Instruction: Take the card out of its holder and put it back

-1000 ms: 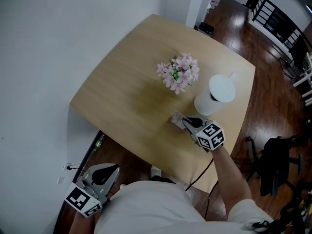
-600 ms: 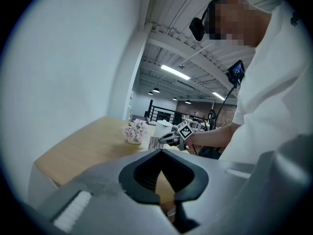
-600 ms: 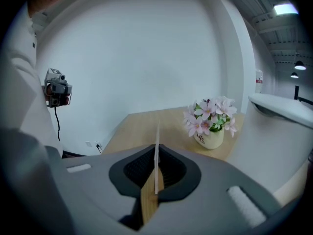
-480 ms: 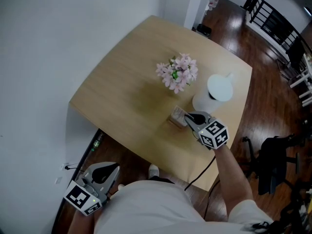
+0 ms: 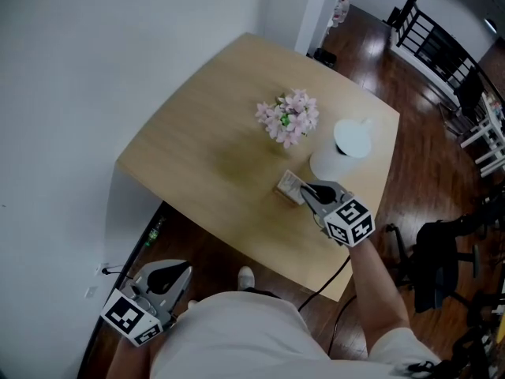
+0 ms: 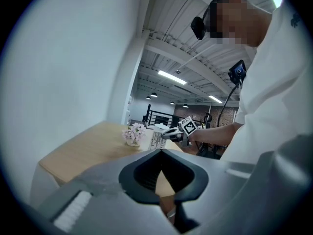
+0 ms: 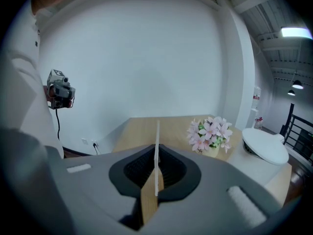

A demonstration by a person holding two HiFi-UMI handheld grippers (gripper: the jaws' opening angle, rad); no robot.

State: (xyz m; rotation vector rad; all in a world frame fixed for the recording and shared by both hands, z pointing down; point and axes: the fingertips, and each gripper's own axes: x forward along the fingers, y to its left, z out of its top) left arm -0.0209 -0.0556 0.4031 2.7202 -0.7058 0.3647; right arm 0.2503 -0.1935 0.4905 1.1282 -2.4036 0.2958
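A white printed card [image 5: 291, 183] stands near the table's [image 5: 197, 156] front right edge, over a small wooden holder [image 5: 282, 191]. My right gripper [image 5: 306, 189] is shut on the card's right edge. In the right gripper view the card [image 7: 157, 151] shows edge-on, pinched between the jaws [image 7: 156, 180]. I cannot tell whether its foot sits in the holder. In the left gripper view the card [image 6: 156, 139] is upright in front of the right gripper [image 6: 168, 134]. My left gripper [image 5: 175, 273] hangs low beside the person's body, off the table, shut and empty.
A pot of pink flowers [image 5: 289, 118] stands just behind the card, and a white lidded jug [image 5: 341, 150] sits right beside the right gripper. A black chair [image 5: 442, 259] stands on the wooden floor at the right. A white wall runs along the left.
The right gripper has shifted slightly with the card still in its grip. The left gripper has stayed low beside the body.
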